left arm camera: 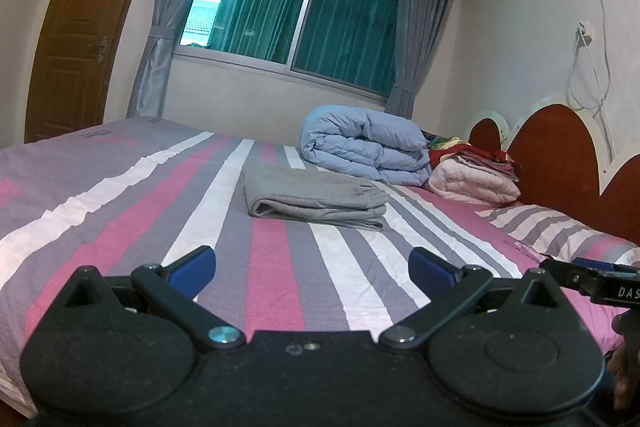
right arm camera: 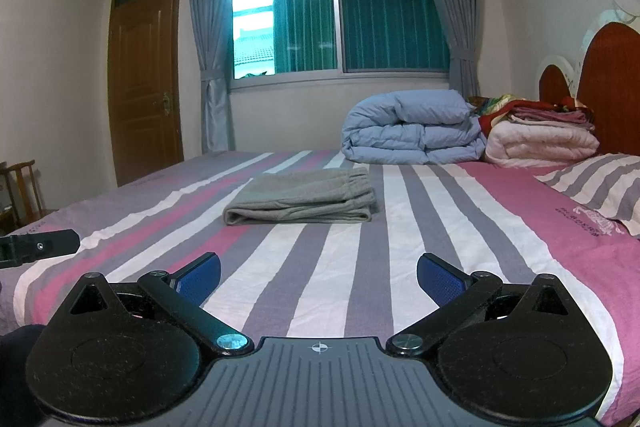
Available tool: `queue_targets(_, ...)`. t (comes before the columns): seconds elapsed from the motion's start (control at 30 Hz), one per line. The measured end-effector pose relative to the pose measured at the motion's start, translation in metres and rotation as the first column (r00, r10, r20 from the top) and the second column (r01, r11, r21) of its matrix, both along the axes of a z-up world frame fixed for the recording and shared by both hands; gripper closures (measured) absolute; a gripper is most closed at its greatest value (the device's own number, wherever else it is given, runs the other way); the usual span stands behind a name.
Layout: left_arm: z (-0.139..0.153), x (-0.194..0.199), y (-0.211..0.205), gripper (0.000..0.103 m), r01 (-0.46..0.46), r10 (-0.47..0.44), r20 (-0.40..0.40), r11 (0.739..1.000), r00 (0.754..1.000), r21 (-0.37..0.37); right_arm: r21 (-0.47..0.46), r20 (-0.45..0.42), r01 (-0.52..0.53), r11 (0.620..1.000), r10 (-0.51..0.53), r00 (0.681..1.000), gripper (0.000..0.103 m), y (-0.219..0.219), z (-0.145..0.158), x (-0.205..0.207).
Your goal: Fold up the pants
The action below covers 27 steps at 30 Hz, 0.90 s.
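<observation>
Pants [right arm camera: 301, 195] lie folded in a gray stack on the striped bed [right arm camera: 420, 227], far from both grippers. Left gripper [left arm camera: 312, 269] and right gripper [right arm camera: 319, 277]: fingers apart, holding nothing.

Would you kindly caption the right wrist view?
Folded grey pants lie on the striped bed, right gripper open and empty.

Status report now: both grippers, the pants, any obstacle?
Left gripper open, right gripper open, both empty. Gray pants folded on bed. Nothing between.
</observation>
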<state>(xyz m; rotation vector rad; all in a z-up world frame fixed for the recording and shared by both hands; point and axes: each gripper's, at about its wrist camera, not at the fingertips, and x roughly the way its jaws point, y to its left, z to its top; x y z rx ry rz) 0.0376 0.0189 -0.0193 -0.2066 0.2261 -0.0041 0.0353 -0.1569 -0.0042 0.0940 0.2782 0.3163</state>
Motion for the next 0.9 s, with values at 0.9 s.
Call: queue_targets(0.9, 0.0023, -0.0021, -0.0036, 0.006, 0.014, -0.014, 0.01, 1.0, 1.0, 0.018, -0.005, 0.001, -0.006, 1.0, 0.006, 1.0, 0.0, -0.004, -0.0014, 0.0004)
